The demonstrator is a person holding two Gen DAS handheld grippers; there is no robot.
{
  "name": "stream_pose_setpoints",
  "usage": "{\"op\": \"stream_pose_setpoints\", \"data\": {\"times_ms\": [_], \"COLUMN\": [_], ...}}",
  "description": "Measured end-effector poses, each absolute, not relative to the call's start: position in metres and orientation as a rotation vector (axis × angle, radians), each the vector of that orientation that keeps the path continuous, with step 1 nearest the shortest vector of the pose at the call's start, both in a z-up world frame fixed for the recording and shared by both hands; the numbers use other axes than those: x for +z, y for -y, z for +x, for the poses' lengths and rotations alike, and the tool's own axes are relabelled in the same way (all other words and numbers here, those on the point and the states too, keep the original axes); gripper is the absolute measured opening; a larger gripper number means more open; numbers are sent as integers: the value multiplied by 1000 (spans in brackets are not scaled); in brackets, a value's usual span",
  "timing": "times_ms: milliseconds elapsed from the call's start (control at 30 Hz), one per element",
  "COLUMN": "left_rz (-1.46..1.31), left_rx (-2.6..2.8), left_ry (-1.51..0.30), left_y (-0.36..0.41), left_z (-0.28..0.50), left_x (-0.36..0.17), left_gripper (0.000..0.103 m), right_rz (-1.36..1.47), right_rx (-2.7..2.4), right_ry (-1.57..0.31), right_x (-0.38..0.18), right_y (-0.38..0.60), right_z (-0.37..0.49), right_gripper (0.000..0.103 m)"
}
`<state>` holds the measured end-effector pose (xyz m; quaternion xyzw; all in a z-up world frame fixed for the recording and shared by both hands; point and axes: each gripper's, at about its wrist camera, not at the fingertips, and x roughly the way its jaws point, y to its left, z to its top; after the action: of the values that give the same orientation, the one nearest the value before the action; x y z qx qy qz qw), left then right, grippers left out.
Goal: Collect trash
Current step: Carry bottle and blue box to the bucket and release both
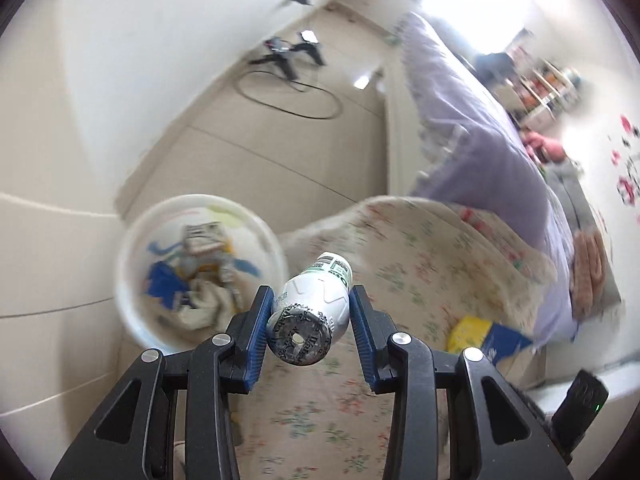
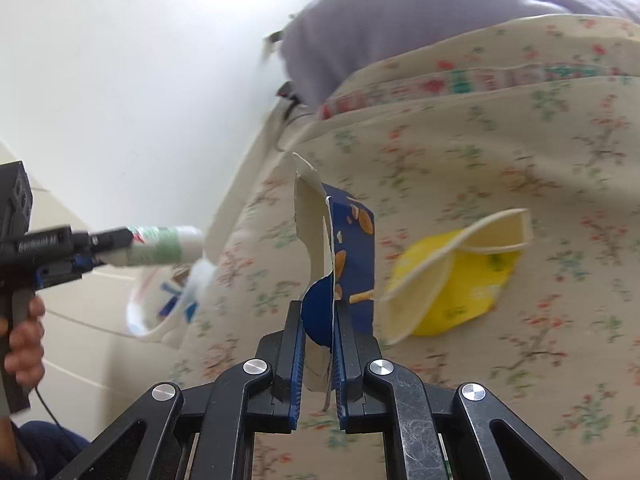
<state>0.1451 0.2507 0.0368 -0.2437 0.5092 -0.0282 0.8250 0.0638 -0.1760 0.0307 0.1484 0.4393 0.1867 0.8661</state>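
Note:
My left gripper point(image 1: 311, 298) is shut on a small white bottle point(image 1: 310, 308) with a green label, its base toward the camera. It hangs over the bed's edge, just right of a white trash bin point(image 1: 136, 248) on the floor that holds several wrappers. From the right wrist view the left gripper point(image 2: 100, 246) with the white bottle point(image 2: 160, 246) shows at the left, above the trash bin point(image 2: 140, 308). My right gripper point(image 2: 318, 316) is shut on a torn blue snack carton point(image 2: 352, 248), lifted over the floral bedspread point(image 2: 500, 152). A flattened yellow carton point(image 2: 460, 280) lies on the bedspread beside it.
A lilac pillow point(image 2: 400, 12) lies at the head of the bed. A black cable and a tripod point(image 1: 288, 60) are on the tiled floor by the white wall. A person's hand point(image 2: 24, 336) grips the left gripper's handle. The yellow carton point(image 1: 472, 332) also shows from the left wrist.

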Motion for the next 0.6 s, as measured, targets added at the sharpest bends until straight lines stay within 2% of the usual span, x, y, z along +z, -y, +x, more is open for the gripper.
{"op": "stream_pose_setpoints", "data": {"times_ms": [433, 600], "left_rz": [-527, -692], "left_rx": [106, 76], "left_ry": [-1186, -1249], "left_y": [-302, -313], "left_z": [149, 156], "left_x": [1, -20], "left_gripper": [42, 54], "right_rz": [278, 272], "right_rx": [611, 675], "right_ry": [-994, -1004], "right_x": [12, 8], "right_y": [60, 11], "right_z": [74, 84], "right_gripper": [9, 9]}}
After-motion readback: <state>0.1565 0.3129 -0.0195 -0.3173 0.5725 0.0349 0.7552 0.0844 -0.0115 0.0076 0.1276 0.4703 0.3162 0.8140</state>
